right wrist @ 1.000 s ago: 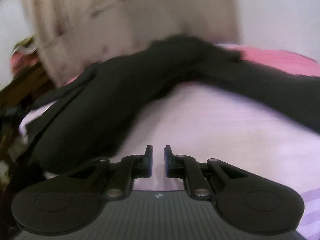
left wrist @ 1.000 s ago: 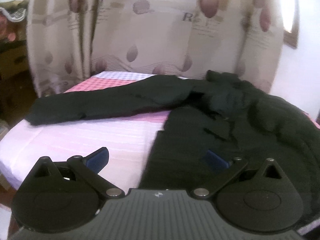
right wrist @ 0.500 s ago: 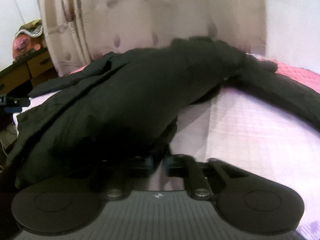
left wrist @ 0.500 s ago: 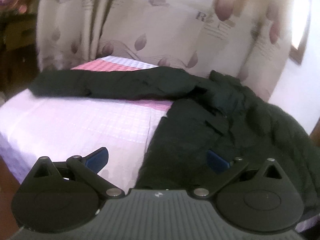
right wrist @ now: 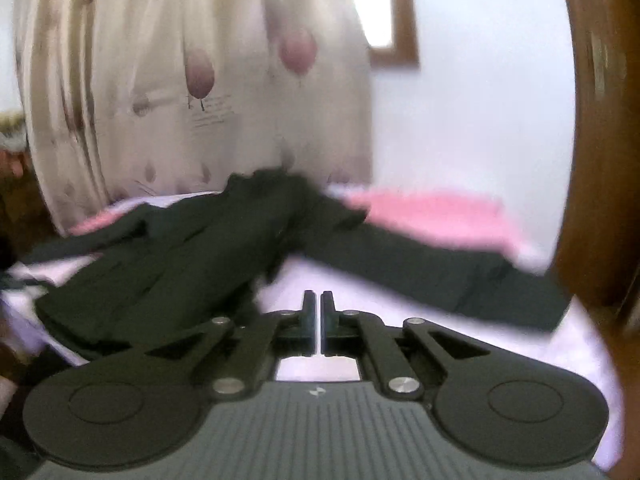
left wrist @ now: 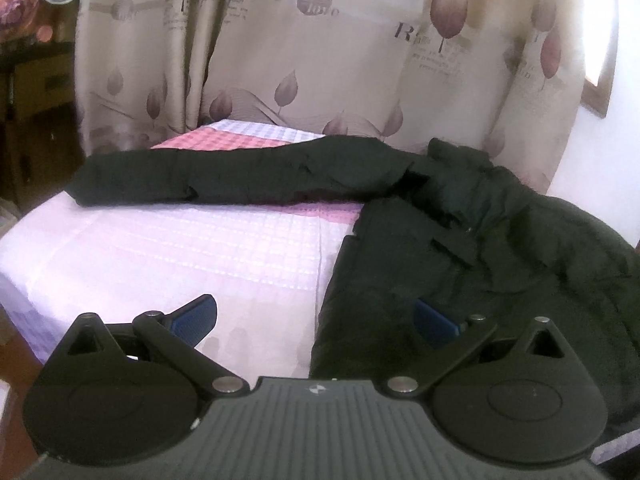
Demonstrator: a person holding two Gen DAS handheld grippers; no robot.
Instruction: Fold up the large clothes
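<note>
Sleeves next on the black padded jacket (left wrist: 460, 248).
We hold the left tool (left wrist: 316, 316) wide; right tool (right wrist: 318, 312) pinched empty; we must grip a cuff.

Bed (left wrist: 160, 248) with pale lilac checked cover, pink band at far end. Black jacket (left wrist: 500, 240) lies directly on it; one sleeve (left wrist: 224, 178) stretched across the bed beside the pink band.
</note>
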